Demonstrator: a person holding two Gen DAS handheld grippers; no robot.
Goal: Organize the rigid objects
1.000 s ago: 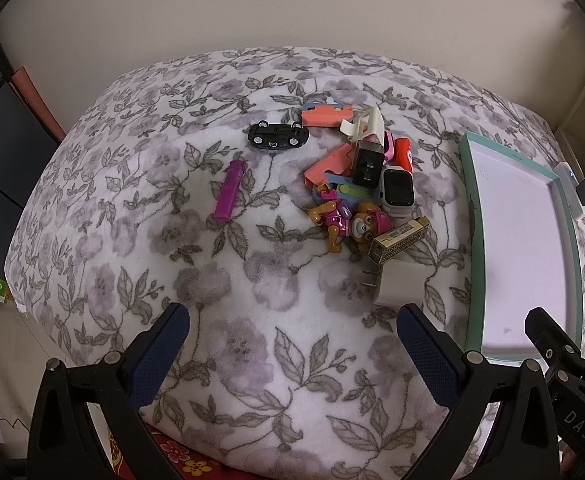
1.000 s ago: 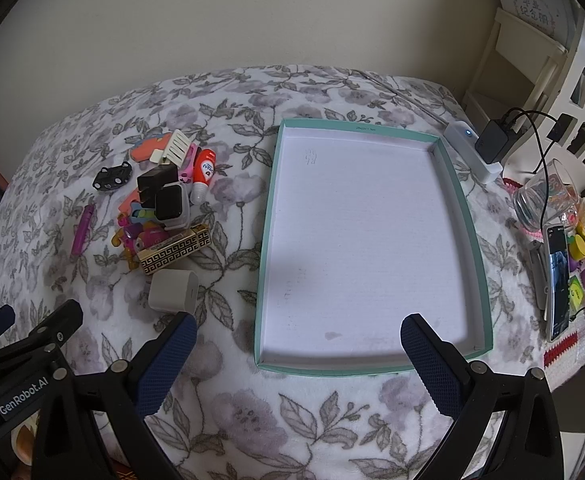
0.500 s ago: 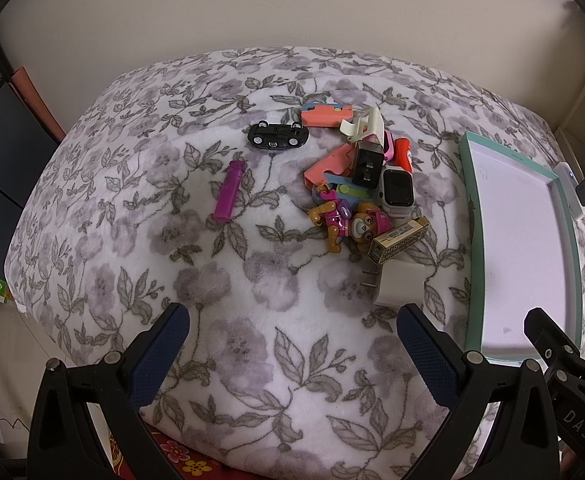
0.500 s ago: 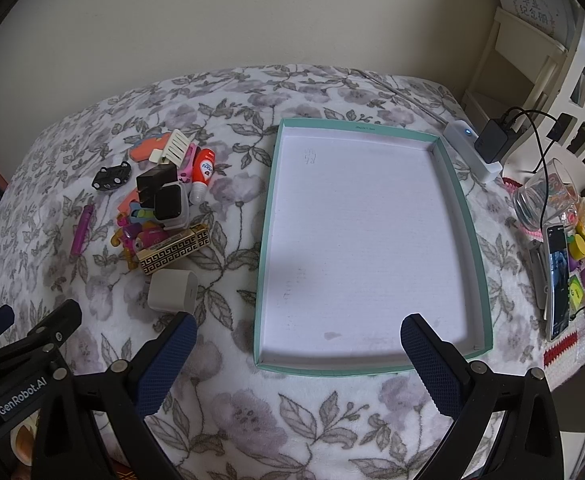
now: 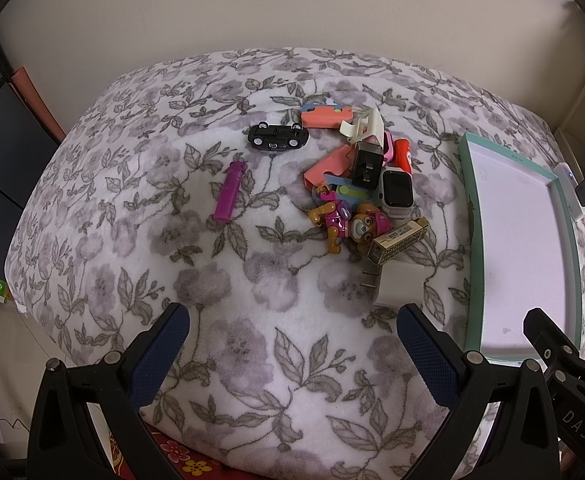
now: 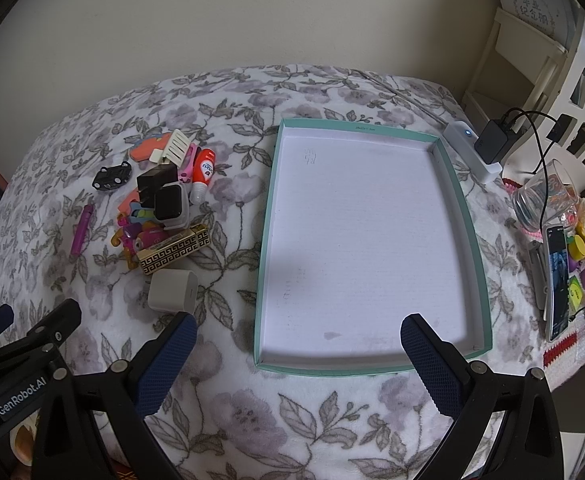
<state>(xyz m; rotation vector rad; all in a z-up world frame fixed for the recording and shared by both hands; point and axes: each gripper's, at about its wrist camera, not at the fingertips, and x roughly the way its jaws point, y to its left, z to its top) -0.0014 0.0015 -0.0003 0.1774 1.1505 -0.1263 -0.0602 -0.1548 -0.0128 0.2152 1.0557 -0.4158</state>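
A heap of small rigid objects lies on the floral blanket (image 5: 180, 280): a black toy car (image 5: 278, 136), a purple lighter (image 5: 230, 191), a smartwatch (image 5: 397, 193), a toy dog figure (image 5: 352, 226), a gold patterned box (image 5: 398, 240) and a white charger (image 5: 397, 287). Right of the heap sits a teal-rimmed tray (image 6: 474, 216) with a white, bare floor. My left gripper (image 5: 290, 354) is open, low and near the front edge, short of the charger. My right gripper (image 6: 298, 364) is open over the tray's near rim. In the right wrist view the charger (image 6: 172, 291) lies just beyond the left fingertip.
At the right edge of the bed are a white power strip (image 6: 472, 146) with a black adapter and cable, a glass jar (image 6: 542, 196), a phone (image 6: 557, 280) and colourful small items. A white shelf unit (image 6: 572, 80) stands by the wall. Dark furniture (image 5: 0, 128) borders the left.
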